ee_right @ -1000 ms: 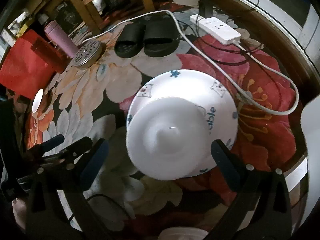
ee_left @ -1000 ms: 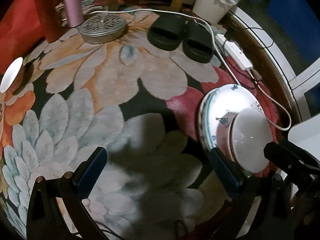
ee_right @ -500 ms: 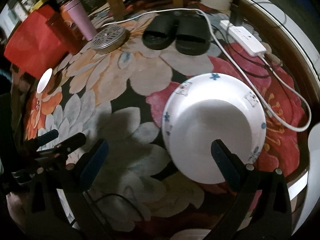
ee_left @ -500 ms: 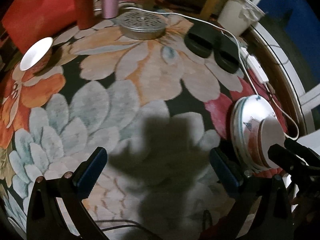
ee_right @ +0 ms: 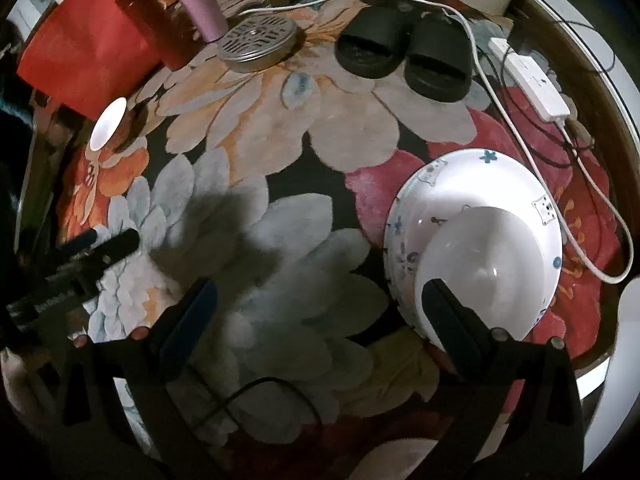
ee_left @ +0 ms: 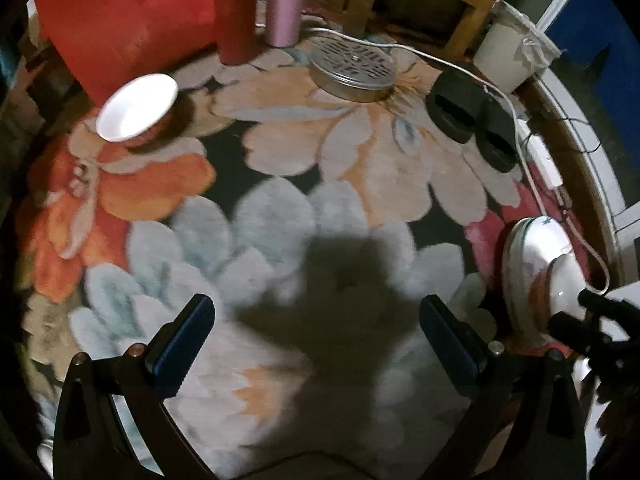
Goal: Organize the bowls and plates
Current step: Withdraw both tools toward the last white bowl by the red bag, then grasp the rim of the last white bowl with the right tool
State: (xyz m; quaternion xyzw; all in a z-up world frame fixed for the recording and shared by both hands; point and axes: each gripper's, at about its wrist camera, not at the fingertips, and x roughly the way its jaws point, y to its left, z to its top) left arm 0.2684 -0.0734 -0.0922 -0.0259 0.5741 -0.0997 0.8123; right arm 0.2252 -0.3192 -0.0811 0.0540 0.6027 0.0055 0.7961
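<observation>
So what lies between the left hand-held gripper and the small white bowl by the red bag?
Only bare floral rug between the left hand-held gripper and the small white bowl, seen in the left wrist view.

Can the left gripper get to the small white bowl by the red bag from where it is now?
Probably yes. The left gripper is open and empty, and only bare rug lies between it and the bowl, which stands apart from the red bag.

Crockery count: one small bowl (ee_left: pixel 136 107), one patterned plate (ee_right: pixel 452 200), one white bowl (ee_right: pixel 486 268) upside down on it. Also two black slippers (ee_right: pixel 400 50), two tumblers (ee_right: pixel 176 12), one perforated metal lid (ee_right: pixel 258 42).
</observation>
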